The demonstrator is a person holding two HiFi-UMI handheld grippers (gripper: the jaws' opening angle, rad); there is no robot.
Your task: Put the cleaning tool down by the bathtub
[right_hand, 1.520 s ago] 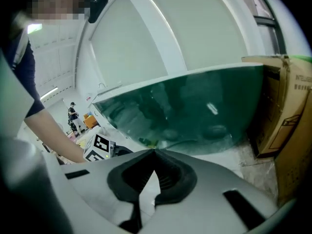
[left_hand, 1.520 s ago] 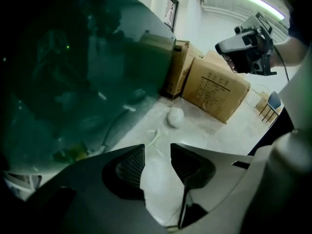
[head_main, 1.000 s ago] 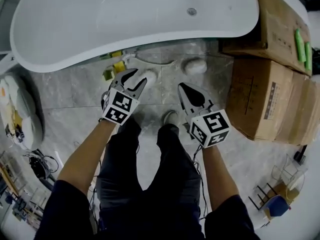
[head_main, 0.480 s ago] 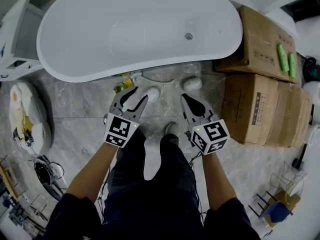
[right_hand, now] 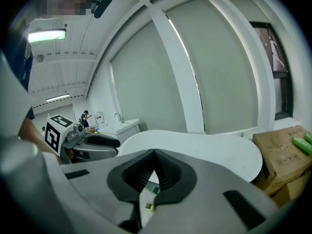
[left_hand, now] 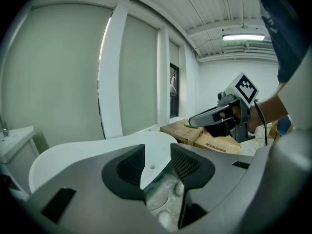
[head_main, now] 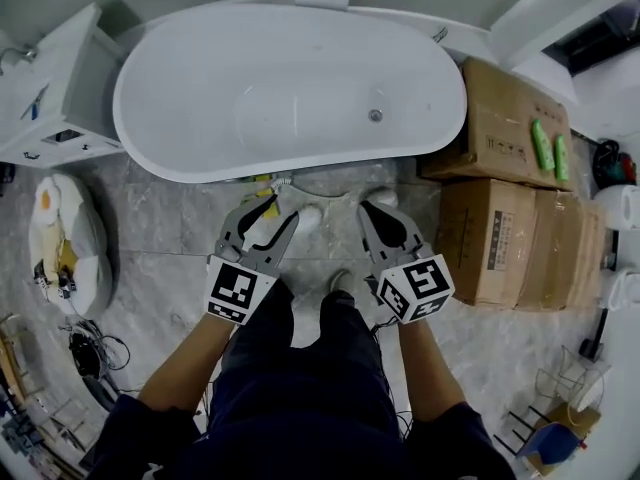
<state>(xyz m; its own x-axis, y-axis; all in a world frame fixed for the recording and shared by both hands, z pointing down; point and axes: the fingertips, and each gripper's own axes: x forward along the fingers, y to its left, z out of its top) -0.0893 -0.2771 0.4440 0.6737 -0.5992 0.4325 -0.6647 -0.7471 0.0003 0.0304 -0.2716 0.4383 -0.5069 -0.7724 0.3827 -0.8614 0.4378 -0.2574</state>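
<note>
Brown cardboard boxes (head_main: 510, 218) are stacked on the grey tiled floor (head_main: 150, 218), and two green tubes (head_main: 549, 150) lie on top of the farthest box. Well to the left of the boxes are a white cabinet (head_main: 60, 98), a white bundle (head_main: 62, 243) with yellow patches and a tangle of cables (head_main: 88, 353). A wire rack (head_main: 568, 376) stands near the boxes, on their right.

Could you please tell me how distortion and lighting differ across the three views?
Head view: sharp, evenly lit, the bathtub only mildly bowed. Left gripper view: strong fisheye with black corners, a bright ceiling light, and the left hand-held gripper looming large up close. Right gripper view: the same fisheye, bending the window frames into curves.
</note>
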